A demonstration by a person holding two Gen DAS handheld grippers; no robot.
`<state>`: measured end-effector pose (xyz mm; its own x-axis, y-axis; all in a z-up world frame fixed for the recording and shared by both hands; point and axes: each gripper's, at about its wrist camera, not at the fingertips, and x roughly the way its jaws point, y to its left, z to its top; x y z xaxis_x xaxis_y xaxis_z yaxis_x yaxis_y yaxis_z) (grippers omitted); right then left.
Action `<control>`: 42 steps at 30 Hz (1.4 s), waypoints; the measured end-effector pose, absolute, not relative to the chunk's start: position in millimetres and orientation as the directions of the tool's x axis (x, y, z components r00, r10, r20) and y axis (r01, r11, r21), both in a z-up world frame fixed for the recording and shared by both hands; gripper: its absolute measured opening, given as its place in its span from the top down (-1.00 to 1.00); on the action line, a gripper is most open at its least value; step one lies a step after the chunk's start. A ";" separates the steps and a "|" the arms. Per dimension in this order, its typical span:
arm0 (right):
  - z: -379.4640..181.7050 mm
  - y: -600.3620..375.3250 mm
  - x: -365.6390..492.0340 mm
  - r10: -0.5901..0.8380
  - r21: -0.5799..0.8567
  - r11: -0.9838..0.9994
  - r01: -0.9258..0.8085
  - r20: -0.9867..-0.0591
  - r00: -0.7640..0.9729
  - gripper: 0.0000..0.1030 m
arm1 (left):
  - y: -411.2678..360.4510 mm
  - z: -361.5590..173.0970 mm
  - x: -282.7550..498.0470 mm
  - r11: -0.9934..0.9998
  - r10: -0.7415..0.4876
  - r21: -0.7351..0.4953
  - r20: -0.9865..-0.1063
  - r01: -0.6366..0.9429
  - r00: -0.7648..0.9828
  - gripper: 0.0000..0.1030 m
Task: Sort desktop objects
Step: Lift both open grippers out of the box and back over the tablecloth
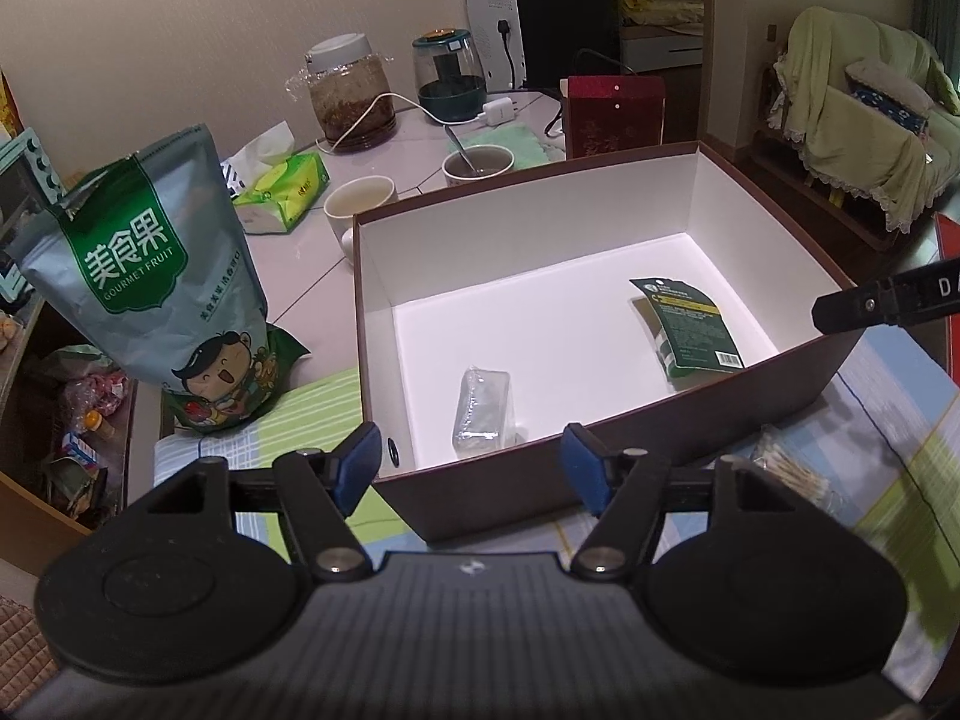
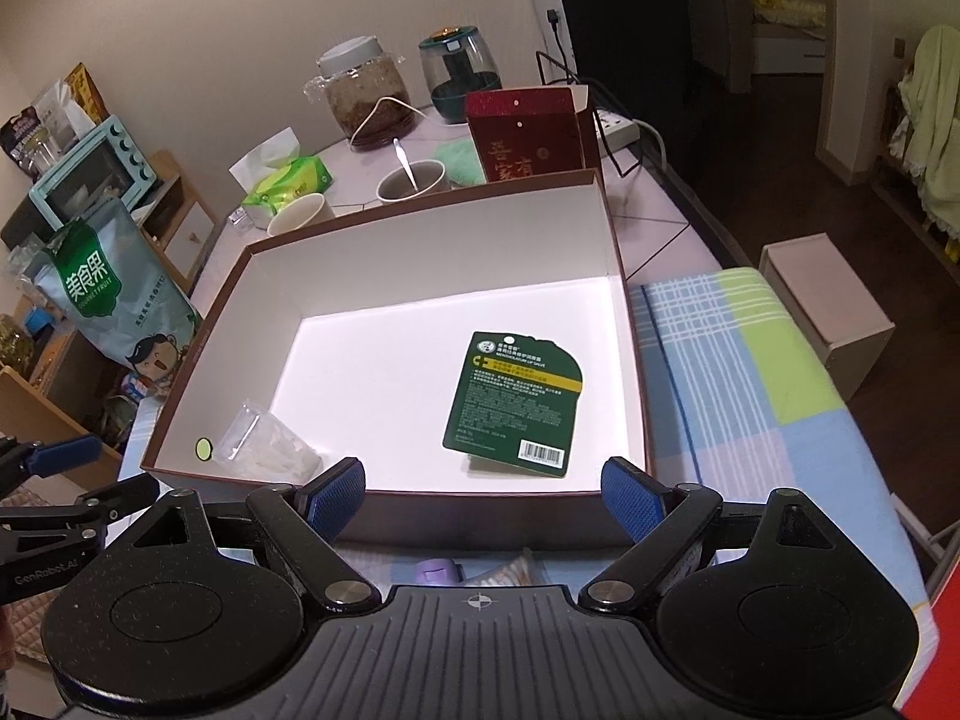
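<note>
A brown box [image 1: 672, 432] [image 2: 198, 354] with a white inside stands on a checked cloth. In it lie a dark green lip-balm card [image 1: 690, 324] [image 2: 516, 402] at the right and a clear plastic packet [image 1: 483, 414] [image 2: 270, 444] at the near left. My left gripper [image 1: 474, 468] hangs open over the box's near wall, nothing between its blue pads. My right gripper [image 2: 483, 498] is open too, above the box's near edge, empty. A bag of cotton swabs [image 1: 792, 474] lies on the cloth right of the left gripper. A small purple object [image 2: 438, 573] lies on the cloth just below the right gripper.
A tall grey-green snack bag [image 1: 150, 276] [image 2: 108, 306] stands left of the box. Behind it are a tissue pack [image 1: 282, 186], two mugs [image 1: 360, 204] [image 1: 477, 165], two jars [image 1: 351, 96] and a red carton [image 1: 612, 114]. The right gripper's arm [image 1: 882, 294] reaches in from the right edge.
</note>
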<state>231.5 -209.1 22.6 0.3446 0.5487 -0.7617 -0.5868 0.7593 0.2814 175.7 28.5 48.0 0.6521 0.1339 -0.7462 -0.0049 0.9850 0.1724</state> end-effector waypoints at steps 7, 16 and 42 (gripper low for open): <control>27.9 -212.2 226.4 0.555 0.279 0.756 -0.593 -0.754 0.352 -0.72 | 22.6 53.6 170.8 0.982 0.147 0.191 -0.737 -0.005 0.659 -0.24; 31.8 -216.9 222.3 0.562 0.280 0.753 -0.595 -0.744 0.361 -0.72 | 16.8 60.3 168.4 0.978 0.155 0.209 -0.723 0.000 0.673 -0.24; 48.4 -244.5 198.0 0.632 0.295 0.714 -0.635 -0.661 0.404 -0.72 | 14.9 65.6 131.8 0.975 0.173 0.222 -0.710 -0.017 0.683 -0.31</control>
